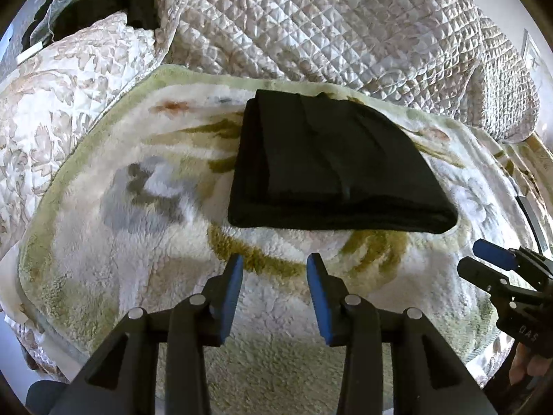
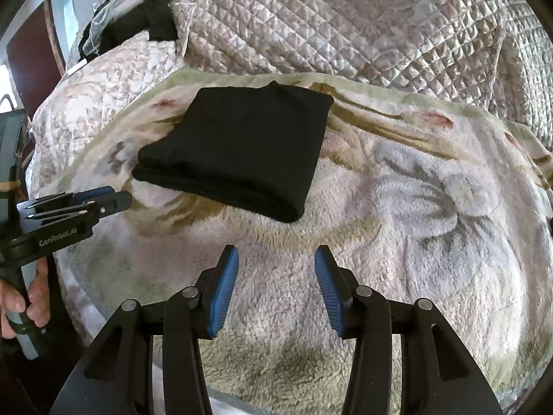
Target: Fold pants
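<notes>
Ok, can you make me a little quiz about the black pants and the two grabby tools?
1. True or false: the black pants lie folded in a flat stack on the fluffy flowered blanket.
2. What is between the blue pads of the left tool? A) the pants B) nothing C) a sock
3. Fill in: the right tool is ____, open or shut.

Key:
1. True.
2. B: it sits short of the pants' near edge, touching no cloth.
3. Open, with nothing in it.
</notes>
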{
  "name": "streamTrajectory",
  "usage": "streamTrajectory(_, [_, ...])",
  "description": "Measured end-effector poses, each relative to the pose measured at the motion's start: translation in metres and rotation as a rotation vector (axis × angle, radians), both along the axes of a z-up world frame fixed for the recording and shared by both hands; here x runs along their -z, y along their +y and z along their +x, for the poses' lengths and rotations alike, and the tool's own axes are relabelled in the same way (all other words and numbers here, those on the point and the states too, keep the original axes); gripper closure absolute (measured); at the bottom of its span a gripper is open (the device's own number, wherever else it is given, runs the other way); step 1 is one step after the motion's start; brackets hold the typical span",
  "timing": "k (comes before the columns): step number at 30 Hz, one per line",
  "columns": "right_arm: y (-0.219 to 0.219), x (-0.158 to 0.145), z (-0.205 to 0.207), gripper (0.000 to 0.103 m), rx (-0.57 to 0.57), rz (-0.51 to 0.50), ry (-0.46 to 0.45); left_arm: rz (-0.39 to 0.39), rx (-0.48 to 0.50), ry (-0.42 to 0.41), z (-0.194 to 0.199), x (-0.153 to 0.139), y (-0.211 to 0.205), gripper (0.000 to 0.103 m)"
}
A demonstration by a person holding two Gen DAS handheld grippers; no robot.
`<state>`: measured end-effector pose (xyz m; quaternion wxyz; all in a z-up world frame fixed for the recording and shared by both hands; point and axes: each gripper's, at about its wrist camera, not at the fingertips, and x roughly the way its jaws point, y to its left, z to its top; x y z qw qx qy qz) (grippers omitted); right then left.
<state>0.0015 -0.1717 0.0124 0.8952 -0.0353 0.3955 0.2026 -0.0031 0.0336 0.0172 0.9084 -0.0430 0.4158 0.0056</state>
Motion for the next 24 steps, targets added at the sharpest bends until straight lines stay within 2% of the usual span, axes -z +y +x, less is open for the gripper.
streamTrajectory(10, [0.006,0.003,0.006,0.056,-0.01,-0.009,0.005,0.005,-0.01,0.013,0.005,0.008,0.005,0.057])
streamTrajectory(17, [0.009,-0.018,0.006,0.057,-0.024,0.059,-0.069,-0.032,-0.01,-0.074,0.008,-0.018,0.01,0.057])
streamTrajectory(19, [0.009,-0.024,0.009,0.069,-0.007,0.068,-0.097,-0.031,-0.008,-0.103,0.012,-0.025,0.009,0.057])
streamTrajectory(20, [0.01,-0.025,0.011,0.081,0.0,0.077,-0.104,-0.033,-0.002,-0.113,0.015,-0.028,0.008,0.058])
streamTrajectory(22, [0.013,-0.021,0.018,0.084,0.005,0.069,-0.098,-0.024,0.011,-0.132,0.021,-0.03,0.004,0.061])
streamTrajectory(24, [0.019,-0.008,0.029,0.087,-0.007,0.058,-0.04,-0.01,0.015,-0.117,0.03,-0.024,0.002,0.066])
